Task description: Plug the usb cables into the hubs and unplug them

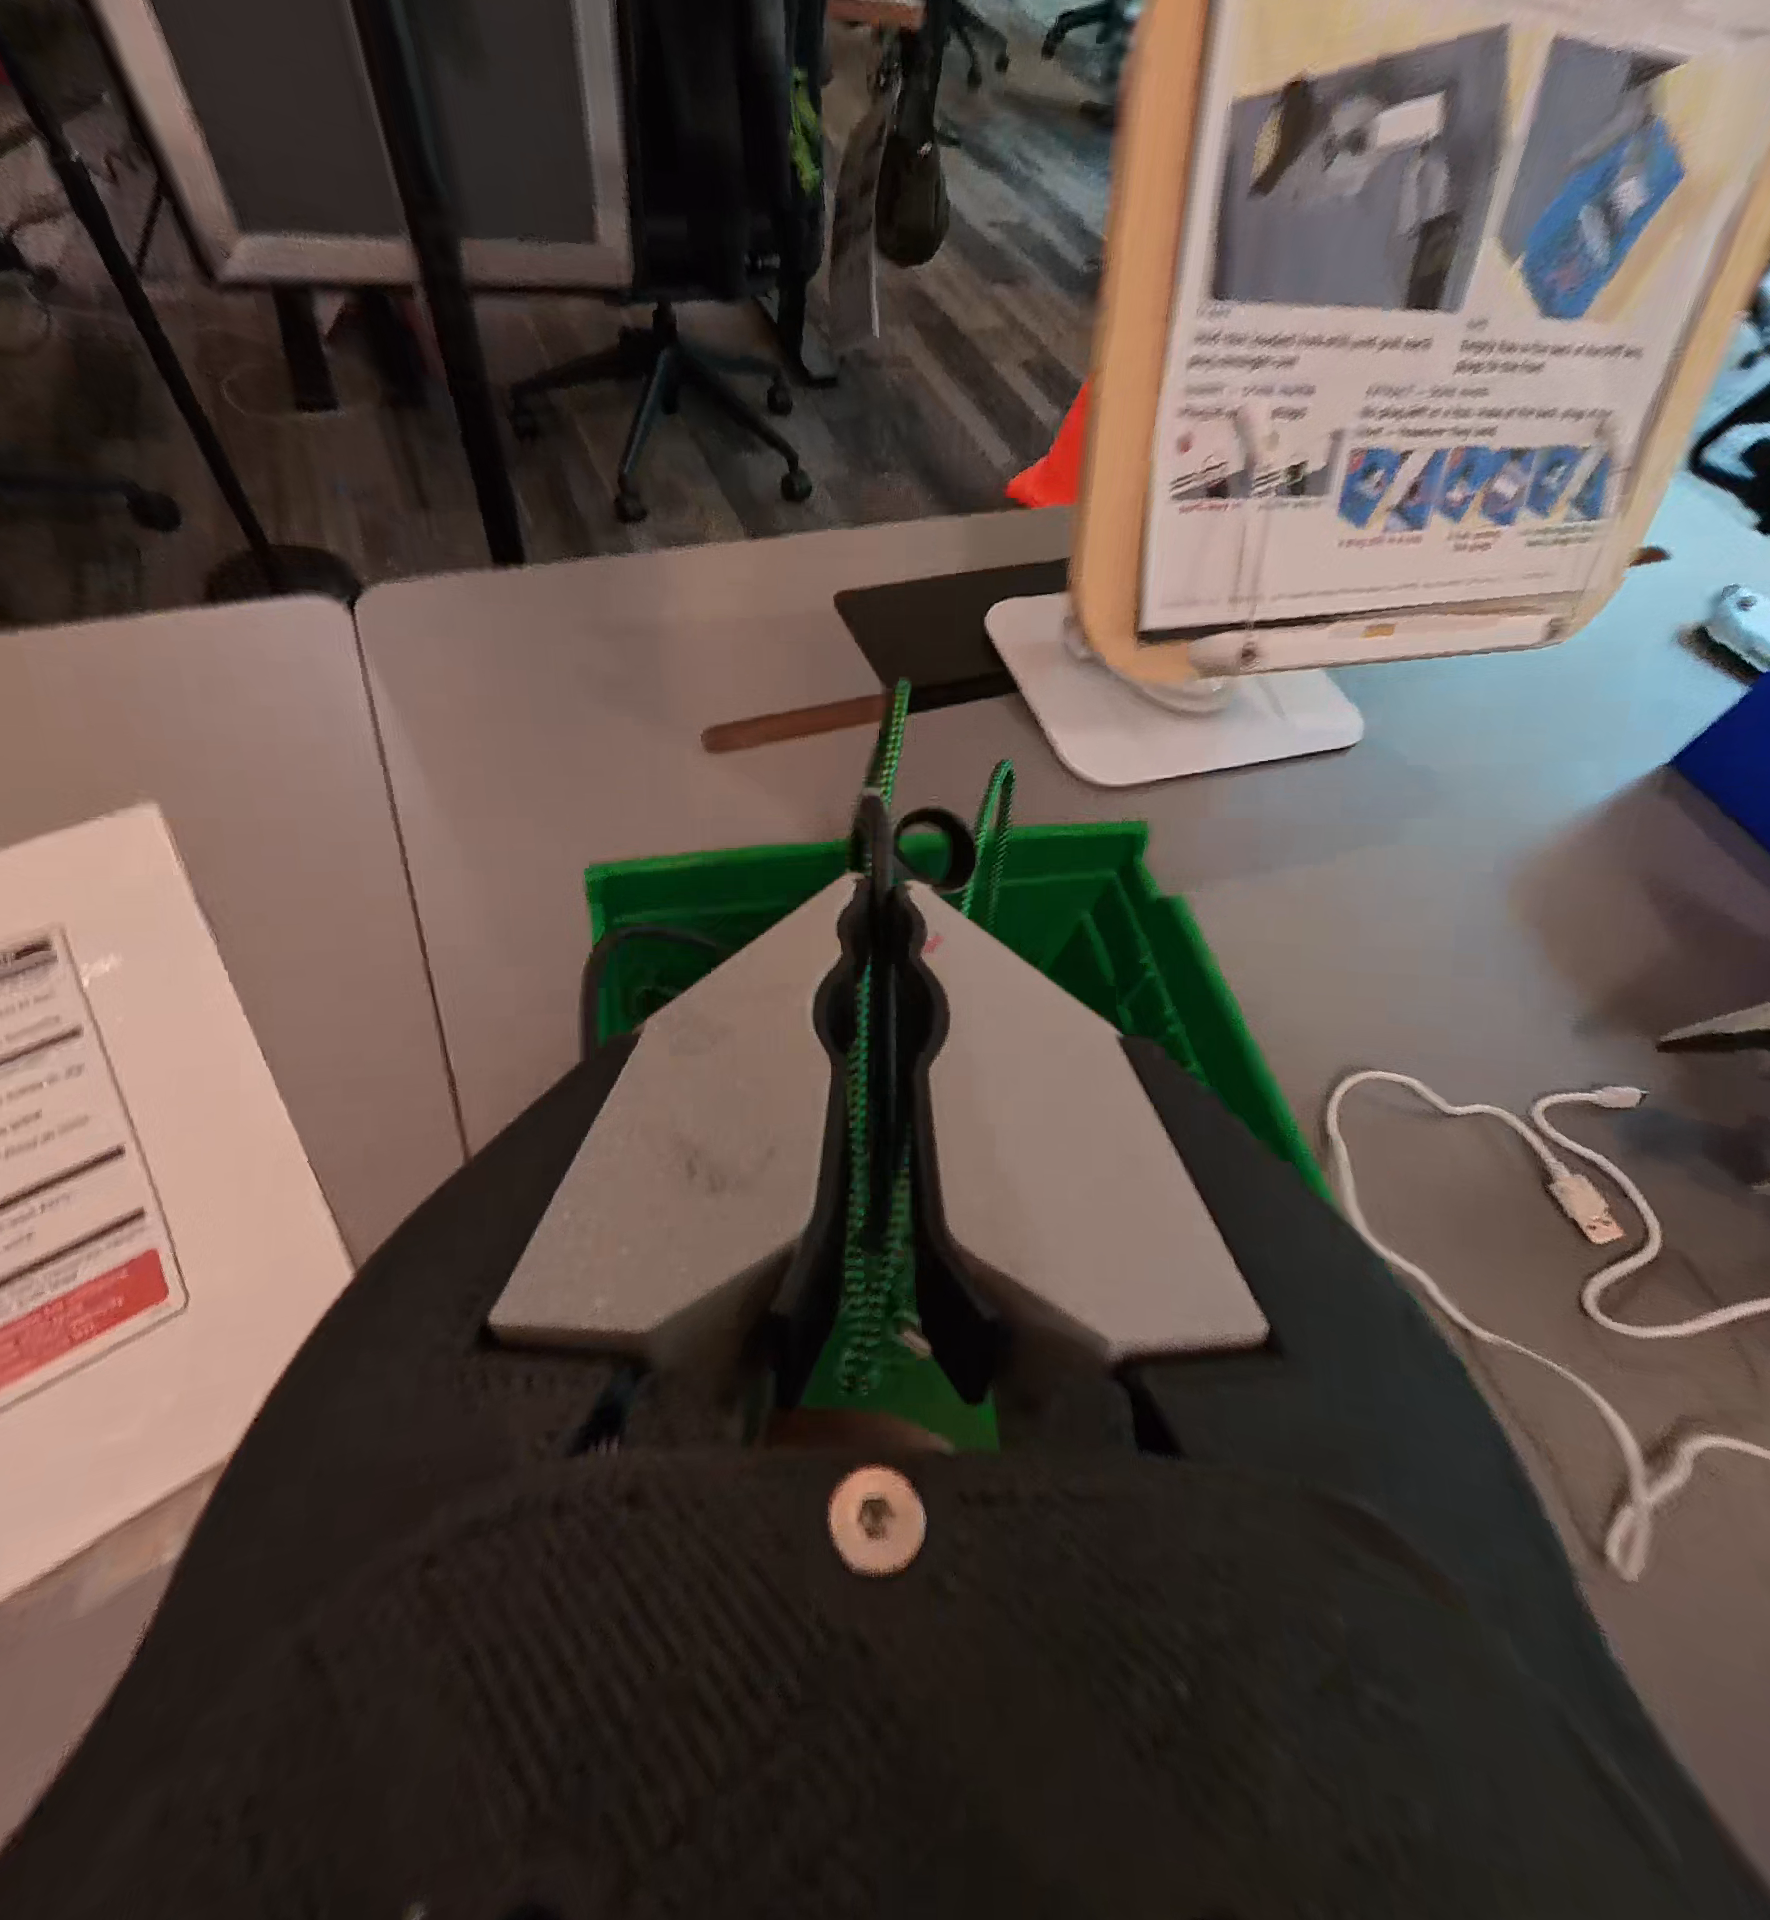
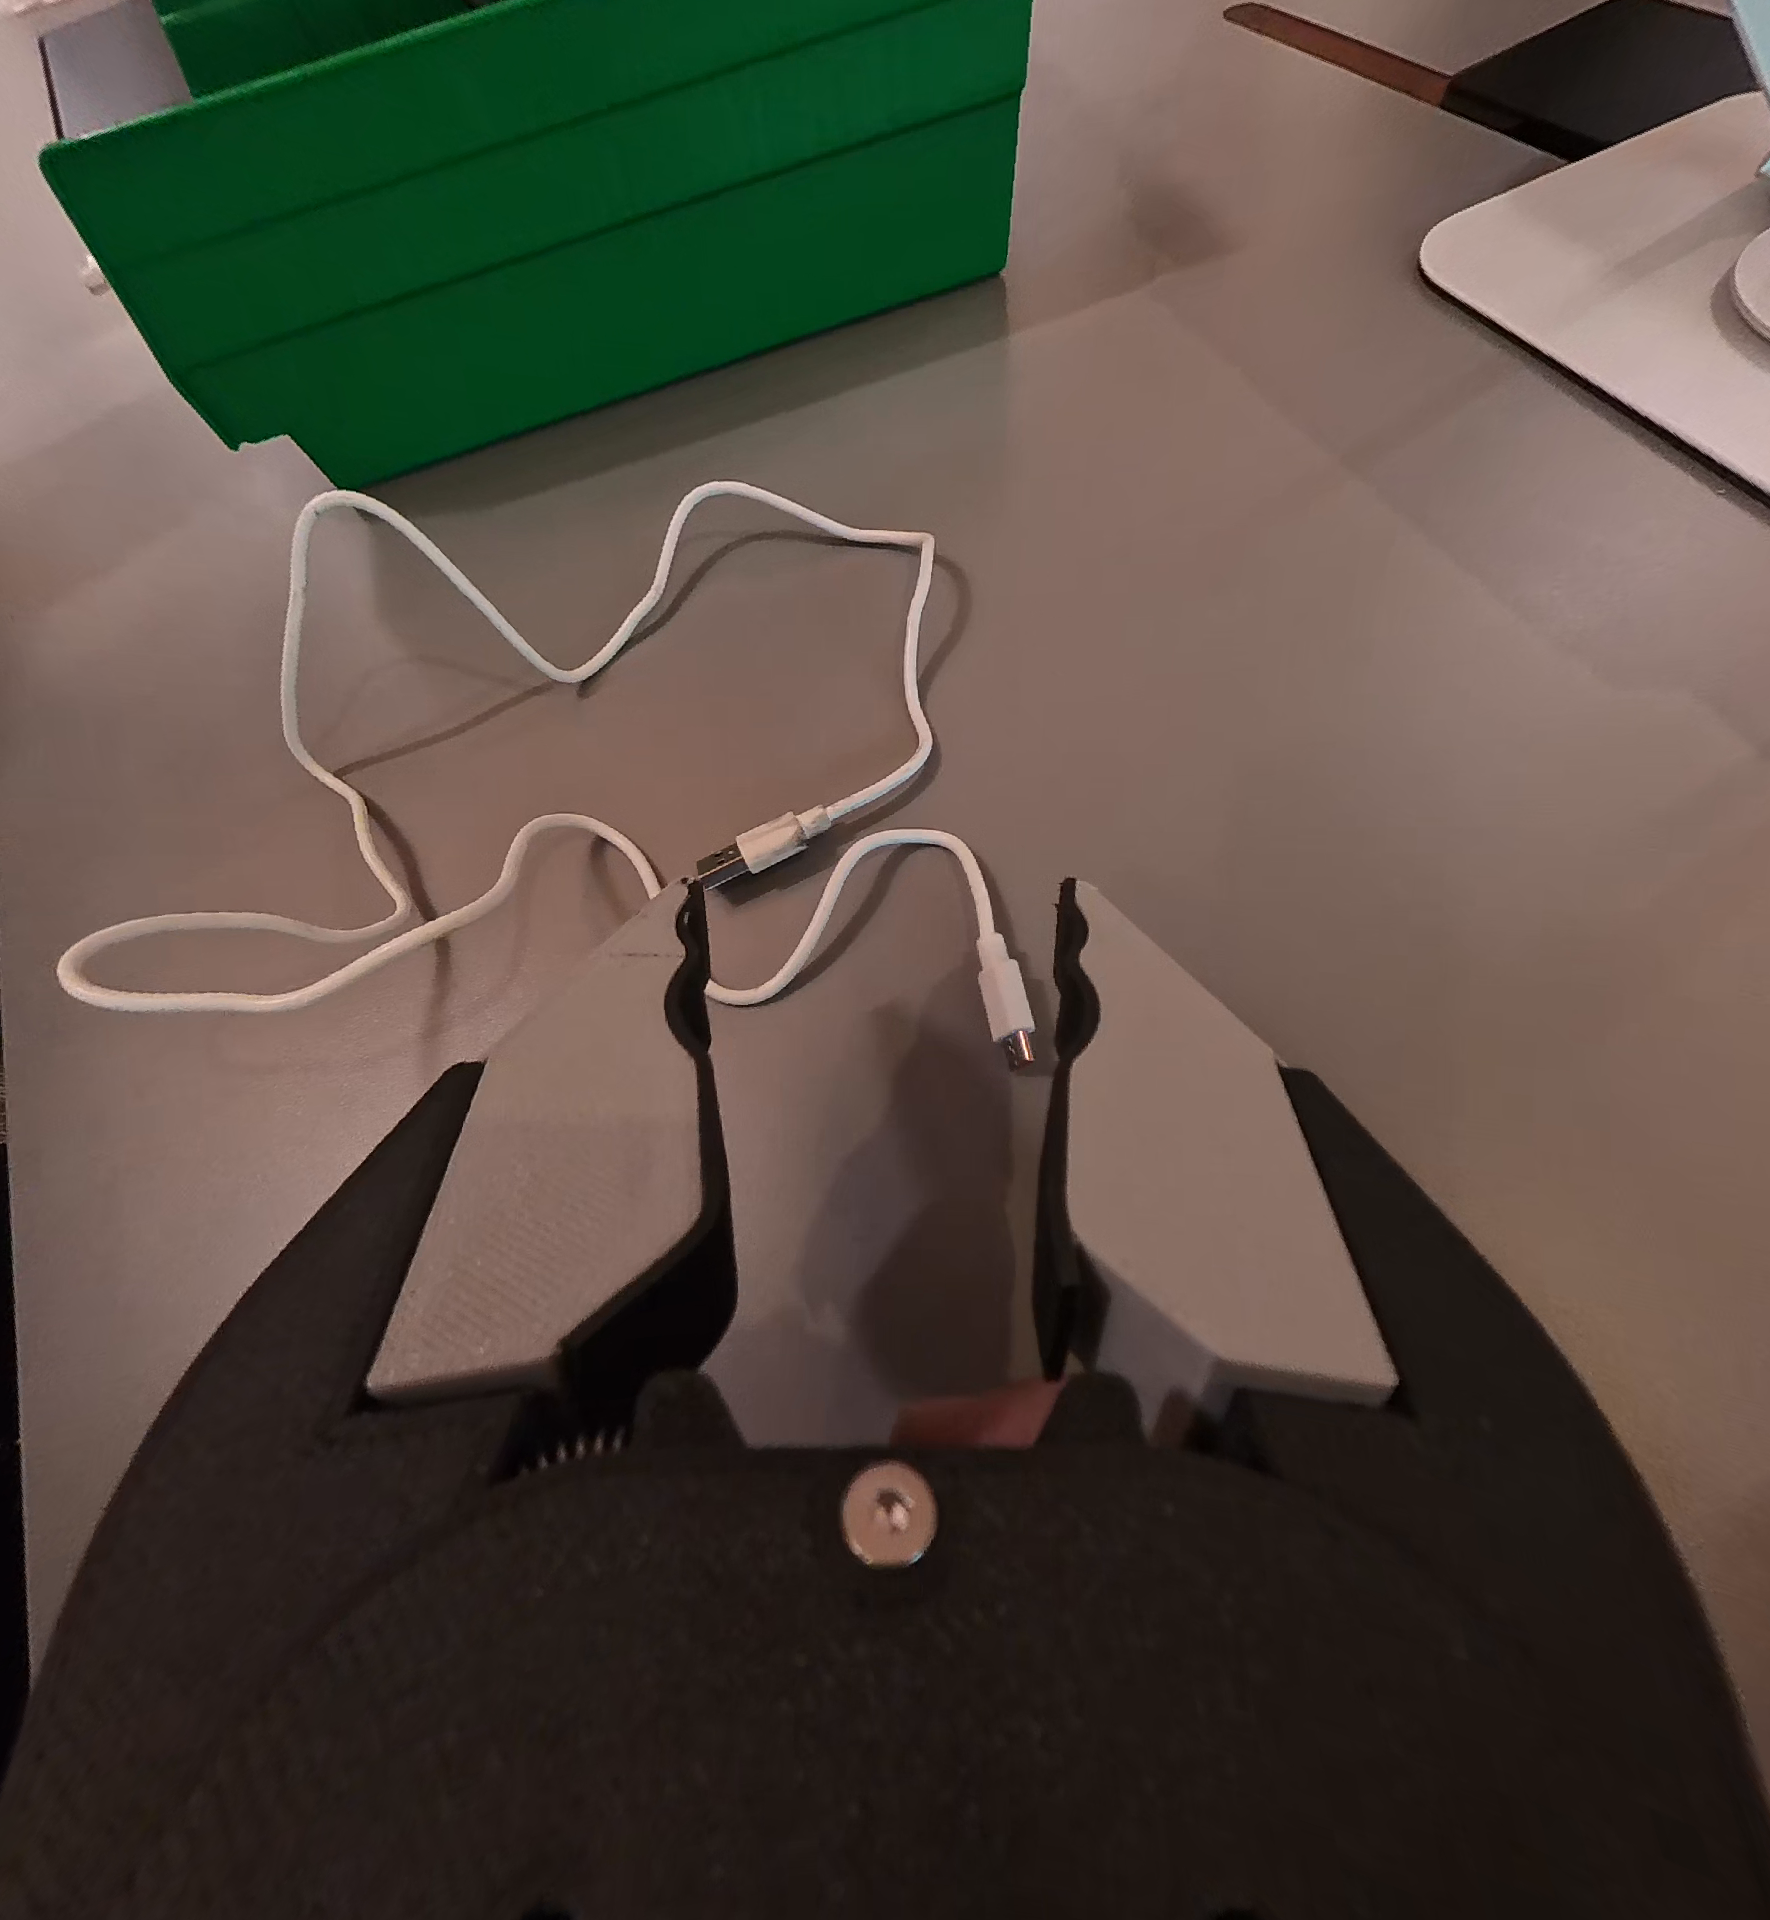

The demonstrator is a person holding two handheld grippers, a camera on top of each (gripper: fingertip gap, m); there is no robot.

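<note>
Two grippers are at work above one grey table [image 2: 1380,727]. The left gripper [image 1: 883,894] has its tongs pressed together on a green braided cable [image 1: 889,748], with a thin black strand and a small black loop [image 1: 928,847] caught at the tips; the cable runs lengthwise between the fingers and on past the tips, rising away toward the far edge of the table, and a second green loop of it stands just to the right. Below and behind this gripper sits one green bin [image 1: 1099,914], with dividers showing inside. The right gripper [image 2: 876,894] has its tongs spread well apart and grips nothing. One white cable [image 2: 611,644] lies loose on the table between this gripper and the side wall of the green bin [image 2: 548,260], wandering in several bends. It has two plugs: the larger flat plug [image 2: 746,852] lies just beyond the left fingertip, its long axis slanted, its metal end pointing down-left toward that tip; the small plug [image 2: 1006,1003] lies between the open fingers, close to the right one, its long axis nearly along the fingers and its metal end pointing back toward the gripper body. One white stand base [image 2: 1639,343] sits at the far right, and one paper sheet [image 1: 39,1174] lies at the left.
</note>
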